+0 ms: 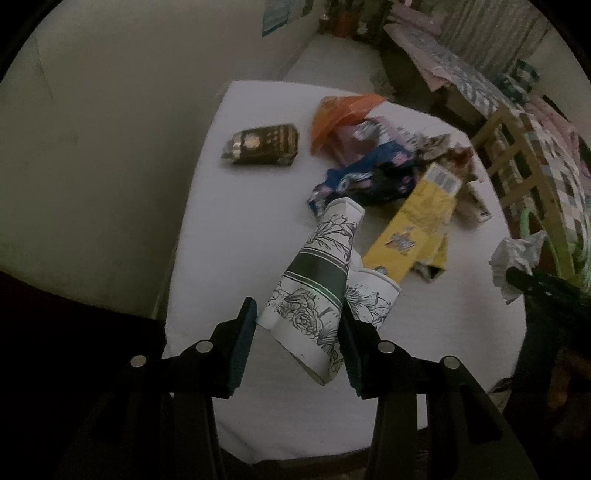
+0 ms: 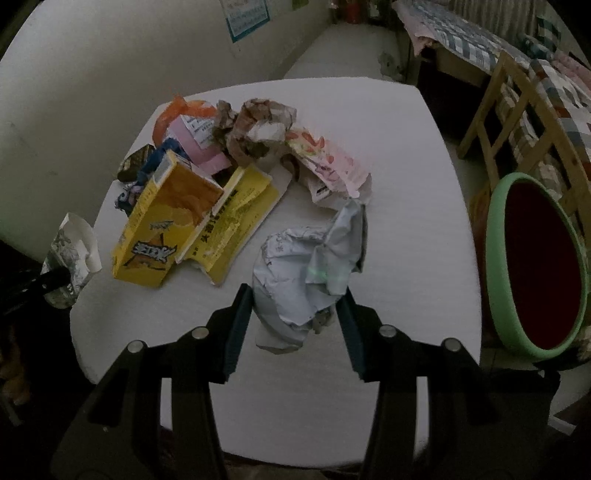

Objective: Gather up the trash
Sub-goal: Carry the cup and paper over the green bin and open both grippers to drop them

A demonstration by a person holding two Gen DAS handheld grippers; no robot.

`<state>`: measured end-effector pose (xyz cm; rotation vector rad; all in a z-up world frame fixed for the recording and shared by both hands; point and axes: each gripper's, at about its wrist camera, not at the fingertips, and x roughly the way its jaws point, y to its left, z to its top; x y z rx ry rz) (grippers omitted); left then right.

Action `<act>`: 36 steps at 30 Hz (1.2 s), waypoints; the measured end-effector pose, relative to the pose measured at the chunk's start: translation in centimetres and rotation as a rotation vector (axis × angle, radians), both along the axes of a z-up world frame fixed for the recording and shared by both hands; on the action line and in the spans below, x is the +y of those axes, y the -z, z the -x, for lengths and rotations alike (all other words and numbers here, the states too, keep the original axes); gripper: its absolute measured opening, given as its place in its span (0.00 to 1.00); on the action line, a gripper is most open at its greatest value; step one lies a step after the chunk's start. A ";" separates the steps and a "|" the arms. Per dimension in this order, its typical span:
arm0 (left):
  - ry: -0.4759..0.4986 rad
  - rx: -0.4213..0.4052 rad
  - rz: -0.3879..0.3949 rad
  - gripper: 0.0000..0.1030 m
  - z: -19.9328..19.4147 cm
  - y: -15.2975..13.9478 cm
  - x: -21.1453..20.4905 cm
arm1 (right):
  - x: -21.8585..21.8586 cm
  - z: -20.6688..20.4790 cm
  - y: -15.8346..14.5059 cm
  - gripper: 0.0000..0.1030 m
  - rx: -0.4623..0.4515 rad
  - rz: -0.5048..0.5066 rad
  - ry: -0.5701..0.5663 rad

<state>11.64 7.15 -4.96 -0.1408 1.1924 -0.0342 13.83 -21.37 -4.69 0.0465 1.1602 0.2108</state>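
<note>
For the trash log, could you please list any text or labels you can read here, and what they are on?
Nothing reads with certainty.
Yellow carton: large stylised characters, too distorted to read.
Flattened yellow packaging: a printed line, blurred.
Pink box: white label, too small.
Wall calendar: too small.
Yellow carton's barcode: no legible digits.

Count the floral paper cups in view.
2. One paper cup sits between the left hand-held gripper fingers; a second cup lies beside it on the table. Others may hide under the pile.

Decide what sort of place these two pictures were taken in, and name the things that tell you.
Probably a bedroom or living room in a home: a bed with a patchwork quilt, a wooden chair, a wall calendar and a white table strewn with household trash.
</note>
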 end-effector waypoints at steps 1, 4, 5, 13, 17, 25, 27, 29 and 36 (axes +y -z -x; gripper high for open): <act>0.009 -0.011 -0.002 0.40 0.0 -0.6 -0.4 | 0.0 0.0 -0.3 0.44 -0.006 -0.001 -0.002; 0.034 -0.035 -0.007 0.40 -0.2 -1.9 -1.7 | -0.3 0.3 -0.8 0.44 -0.017 -0.009 -0.001; 0.043 -0.042 -0.009 0.40 -0.3 -2.2 -2.1 | -0.5 0.4 -1.0 0.44 -0.022 -0.011 0.000; 0.122 -0.078 -0.017 0.40 -2.3 -4.4 -6.9 | -3.8 0.4 -1.9 0.44 -0.053 -0.015 0.042; 0.170 -0.092 -0.021 0.40 -3.5 -5.4 -9.8 | -6.8 0.4 -2.4 0.44 -0.067 -0.015 0.088; 0.289 -0.107 -0.016 0.40 -5.5 -6.1 -18.1 | -13.5 0.3 -2.9 0.44 -0.091 -0.023 0.196; 0.316 -0.108 -0.014 0.40 -5.8 -6.2 -19.9 | -15.3 0.3 -3.0 0.44 -0.096 -0.024 0.224; 0.351 -0.110 -0.014 0.40 -6.2 -6.2 -22.3 | -17.0 0.3 -3.2 0.44 -0.101 -0.024 0.249; 0.454 -0.115 0.015 0.40 -7.5 -6.4 -30.3 | -23.1 0.8 -3.3 0.44 -0.111 -0.014 0.339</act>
